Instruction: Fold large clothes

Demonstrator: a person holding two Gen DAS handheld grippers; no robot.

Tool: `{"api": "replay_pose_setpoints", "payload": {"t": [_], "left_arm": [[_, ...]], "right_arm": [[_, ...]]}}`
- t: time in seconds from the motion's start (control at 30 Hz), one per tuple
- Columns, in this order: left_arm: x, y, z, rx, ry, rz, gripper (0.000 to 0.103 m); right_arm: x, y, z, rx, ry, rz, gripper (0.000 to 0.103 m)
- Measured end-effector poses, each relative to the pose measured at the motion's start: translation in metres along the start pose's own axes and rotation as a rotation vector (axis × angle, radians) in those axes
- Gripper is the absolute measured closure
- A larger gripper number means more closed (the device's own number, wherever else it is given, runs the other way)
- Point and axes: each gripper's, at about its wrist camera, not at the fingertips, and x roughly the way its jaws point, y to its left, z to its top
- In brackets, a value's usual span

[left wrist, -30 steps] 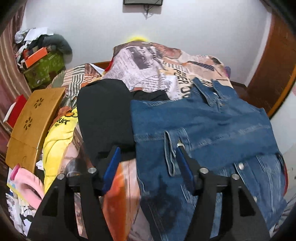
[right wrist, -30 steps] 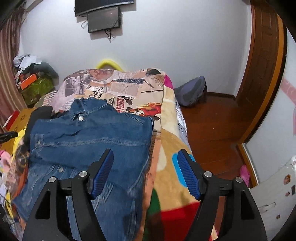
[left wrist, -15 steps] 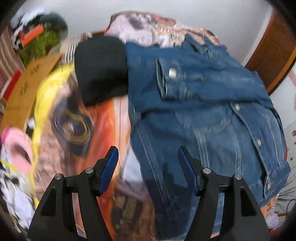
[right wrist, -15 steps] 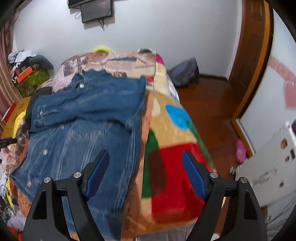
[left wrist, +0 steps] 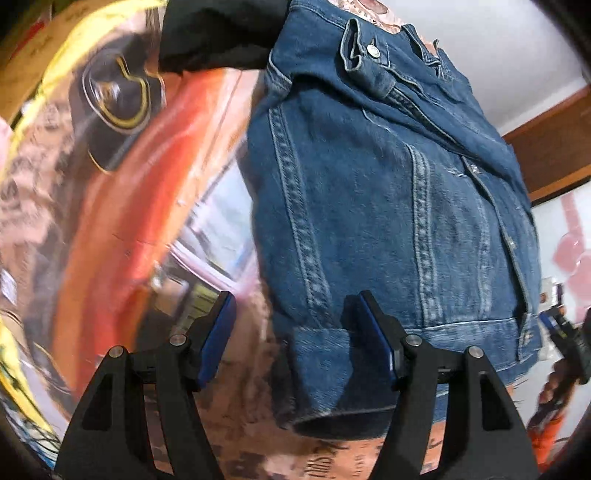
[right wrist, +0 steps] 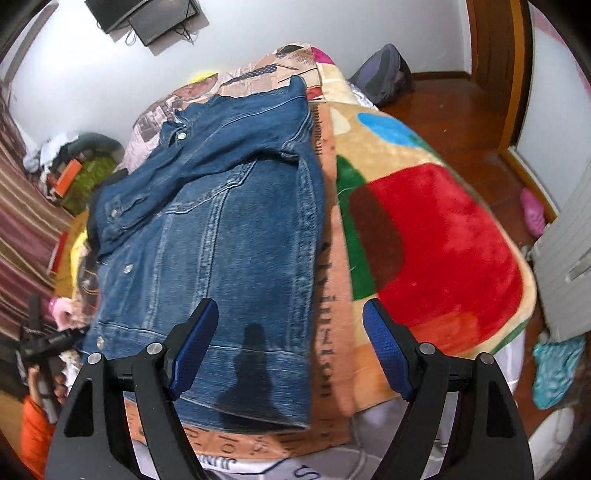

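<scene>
A blue denim jacket (right wrist: 221,236) lies flat on the bed, sleeves folded across its chest, hem toward me. It also shows in the left wrist view (left wrist: 388,206). My left gripper (left wrist: 295,339) is open and empty, low over the jacket's near left hem corner. My right gripper (right wrist: 288,350) is open and empty above the jacket's near right hem corner, with its right finger over the blanket (right wrist: 436,240).
A black garment (left wrist: 218,33) lies beyond the jacket's left side. The bed's near edge (right wrist: 332,458) runs just past the hem. Clutter (right wrist: 74,173) sits at the far left, a bag (right wrist: 384,77) on the wooden floor at the right.
Both grippers have drawn back from the jacket's collar end to its hem at the bed's near edge and dropped lower. Both stayed open. The jacket has not moved.
</scene>
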Motion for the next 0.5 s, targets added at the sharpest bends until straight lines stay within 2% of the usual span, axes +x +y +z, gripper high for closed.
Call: {"api": "replay_pose_setpoints", "payload": {"t": [0.07, 0.13, 0.27, 0.37, 0.5], "left_arm": [[0.001, 0.000, -0.001, -0.030, 0.009, -0.056, 0.037], [0.003, -0.001, -0.002, -0.053, 0.026, -0.147, 0.037], [0.002, -0.011, -0.003, -0.032, 0.016, -0.129, 0.037], [0.000, -0.014, -0.003, -0.039, 0.020, -0.146, 0.037], [-0.008, -0.014, -0.001, -0.023, 0.001, -0.153, 0.048]], "right_arm": [[0.004, 0.000, -0.003, 0.012, 0.014, 0.030, 0.025], [0.008, 0.001, -0.006, 0.014, 0.034, 0.058, 0.027], [0.016, 0.006, -0.010, 0.004, 0.056, 0.078, 0.037], [0.025, 0.008, -0.010, 0.001, 0.068, 0.092, 0.038], [0.030, 0.009, -0.005, 0.001, 0.063, 0.092, 0.041]]}}
